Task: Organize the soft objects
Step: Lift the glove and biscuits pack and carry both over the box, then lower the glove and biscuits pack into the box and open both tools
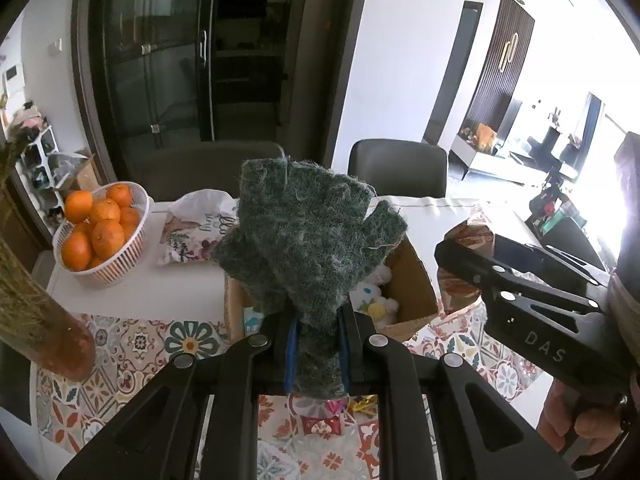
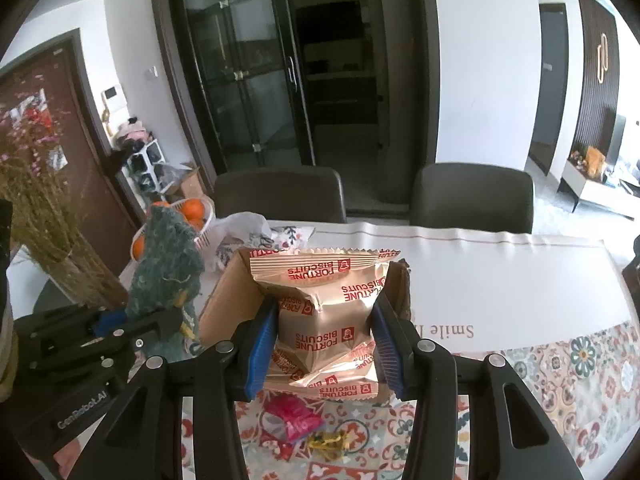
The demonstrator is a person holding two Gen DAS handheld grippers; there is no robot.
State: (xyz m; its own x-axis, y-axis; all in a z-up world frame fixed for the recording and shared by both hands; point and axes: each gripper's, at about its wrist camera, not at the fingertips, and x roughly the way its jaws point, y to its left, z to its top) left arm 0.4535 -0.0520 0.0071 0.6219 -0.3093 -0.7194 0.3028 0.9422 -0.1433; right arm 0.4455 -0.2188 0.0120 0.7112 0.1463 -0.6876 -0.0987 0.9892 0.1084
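A fuzzy, dark green knitted glove stood upright in the left gripper, its cuff pinched tight between the two blue-padded fingers, its stubby fingers pointing up. The wool looked matted and hairy, with pale lint and a loose thread. Held above the surface, the glove hung in front of an open cardboard box, whose brown flaps stood up; inside lay small white fluffy toys, one with a yellow patch.

The right gripper was clamped on a crinkly, shiny, gold-coloured packet printed with red "Fortune Biscuits" lettering. The blue ribbed pads pressed in both sides, denting the foil. The packet was held in front of the box, hiding its inside from that view.

Below the gripper, on a cloth with orange, teal and white tile patterns, lay a small pink wrapper just beside a tangled yellow item.

Further left on the white surface stood a white ribbed plastic basket heaped with round oranges, beside a crumpled floral cloth bag. A bundle of dried grasses rose at far left. Two dark padded chairs stood behind the surface.
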